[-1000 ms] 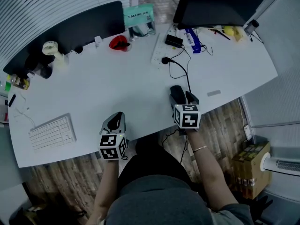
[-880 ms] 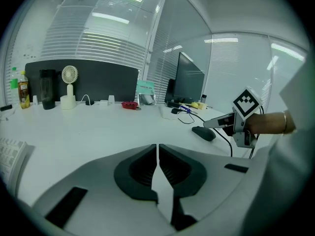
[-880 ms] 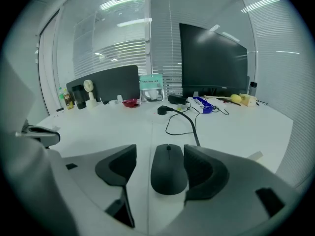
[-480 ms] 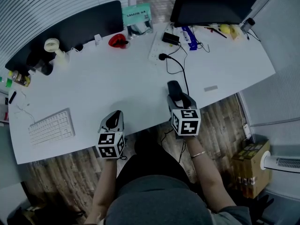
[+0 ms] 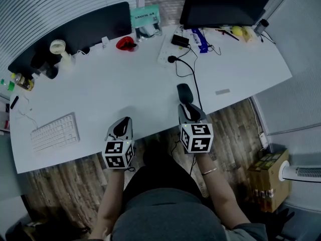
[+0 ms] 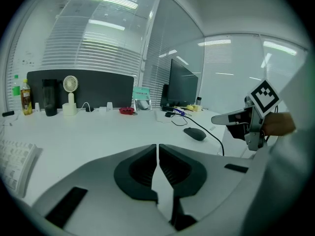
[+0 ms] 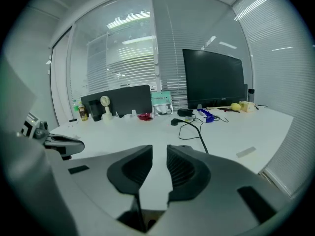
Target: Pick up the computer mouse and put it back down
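Observation:
The black corded computer mouse (image 5: 184, 91) lies flat on the white desk (image 5: 125, 92), free of both grippers; the left gripper view shows it too (image 6: 195, 133). My right gripper (image 5: 186, 107) hovers just behind it, near the desk's front edge. Its jaws are closing, with a narrow gap and nothing between them (image 7: 159, 154). They hide the mouse in the right gripper view, and only its cable (image 7: 199, 134) shows there. My left gripper (image 5: 123, 121) hangs over the front edge further left, jaws together and empty (image 6: 157, 151).
A white keyboard (image 5: 54, 132) lies at the front left. Along the back stand a monitor (image 5: 220, 4), a power strip (image 5: 168, 49), a red object (image 5: 126, 44), a teal box (image 5: 146, 16), a small fan (image 5: 58, 48) and a dark panel (image 5: 75, 34).
My right gripper has drawn back from the mouse toward the person and lifted, and its jaws have narrowed. The mouse stays on the desk. The left gripper has barely shifted.

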Demonstrator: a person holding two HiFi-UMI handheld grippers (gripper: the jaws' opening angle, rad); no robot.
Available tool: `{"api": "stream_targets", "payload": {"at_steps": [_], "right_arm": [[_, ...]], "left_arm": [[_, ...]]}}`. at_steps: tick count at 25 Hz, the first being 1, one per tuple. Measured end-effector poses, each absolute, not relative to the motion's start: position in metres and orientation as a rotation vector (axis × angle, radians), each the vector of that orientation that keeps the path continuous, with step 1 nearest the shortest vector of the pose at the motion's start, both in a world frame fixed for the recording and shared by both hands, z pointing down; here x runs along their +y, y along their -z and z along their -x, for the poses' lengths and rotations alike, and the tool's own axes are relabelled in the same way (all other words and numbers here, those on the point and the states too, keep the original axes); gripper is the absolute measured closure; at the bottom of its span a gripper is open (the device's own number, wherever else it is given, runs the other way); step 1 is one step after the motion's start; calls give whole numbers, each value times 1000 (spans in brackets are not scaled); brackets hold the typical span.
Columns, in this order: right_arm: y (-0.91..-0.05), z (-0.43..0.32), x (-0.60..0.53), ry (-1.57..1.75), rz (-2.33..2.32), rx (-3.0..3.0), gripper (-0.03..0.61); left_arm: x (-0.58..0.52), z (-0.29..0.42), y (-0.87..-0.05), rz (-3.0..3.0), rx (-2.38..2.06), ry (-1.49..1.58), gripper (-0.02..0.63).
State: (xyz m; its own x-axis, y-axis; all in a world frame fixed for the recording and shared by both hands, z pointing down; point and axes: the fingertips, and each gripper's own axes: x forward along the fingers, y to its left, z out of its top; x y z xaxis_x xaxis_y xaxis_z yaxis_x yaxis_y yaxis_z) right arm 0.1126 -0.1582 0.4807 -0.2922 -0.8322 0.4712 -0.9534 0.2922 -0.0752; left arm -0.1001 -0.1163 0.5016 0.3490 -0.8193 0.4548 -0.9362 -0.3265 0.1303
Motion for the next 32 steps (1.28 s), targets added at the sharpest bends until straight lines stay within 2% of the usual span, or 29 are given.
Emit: {"api": "stream_targets", "payload": {"at_steps": [7, 15, 32], "right_arm": [[-476, -102, -136, -498, -1592, -2249, 506], [-481, -99, -119, -509, -1569, -2245, 570], [-478, -98, -120, -532, -1503, -2320, 575]], "left_arm": [[-108, 100, -498, -2262, -1546, -429, 581], [-103, 100, -495, -2257, -1557, -408, 581], [-111, 96, -491, -2230, -1588, -402, 581]]}}
